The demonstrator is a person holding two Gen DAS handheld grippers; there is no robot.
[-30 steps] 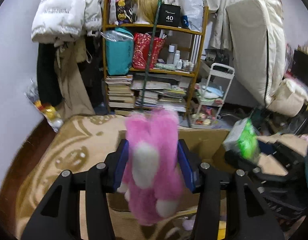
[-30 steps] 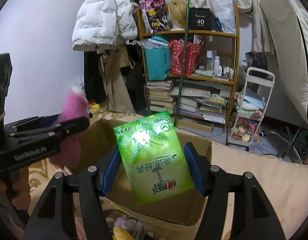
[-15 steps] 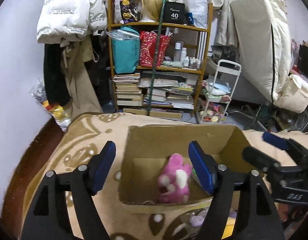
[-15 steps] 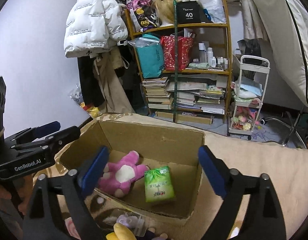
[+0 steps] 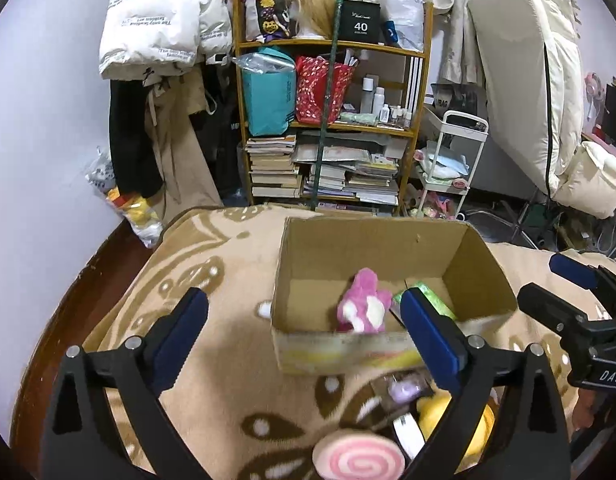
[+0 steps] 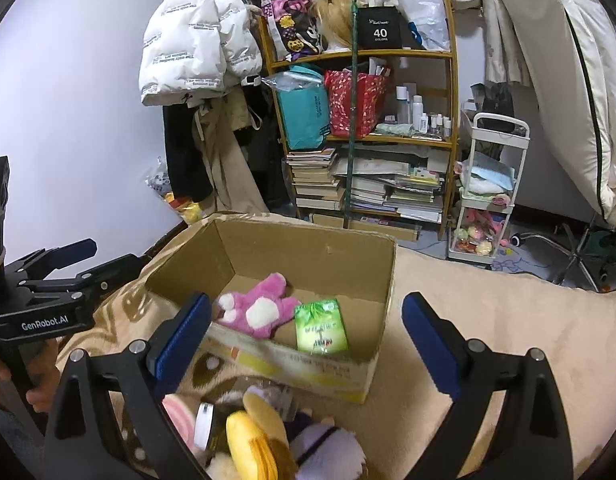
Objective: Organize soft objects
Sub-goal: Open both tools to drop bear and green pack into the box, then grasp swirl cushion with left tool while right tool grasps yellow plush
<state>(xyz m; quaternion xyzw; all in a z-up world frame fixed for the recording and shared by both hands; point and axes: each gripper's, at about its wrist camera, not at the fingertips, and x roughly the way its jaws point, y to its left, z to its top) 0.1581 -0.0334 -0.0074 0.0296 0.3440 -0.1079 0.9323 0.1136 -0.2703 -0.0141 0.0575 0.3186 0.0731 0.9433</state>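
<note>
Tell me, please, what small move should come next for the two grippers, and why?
Probably lower the right gripper toward the yellow plush in the pile nearest it. Both grippers are open and empty, the pink plush and green packet already lie in the cardboard box.

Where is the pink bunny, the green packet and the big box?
pink bunny (image 6: 257, 311): right wrist view, on its white tummy.
green packet (image 6: 320, 326): right wrist view, middle of its front.
big box (image 6: 308, 254): right wrist view, on the inside back wall.

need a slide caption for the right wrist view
Open right gripper above a box holding a pink plush and green pack.
</note>
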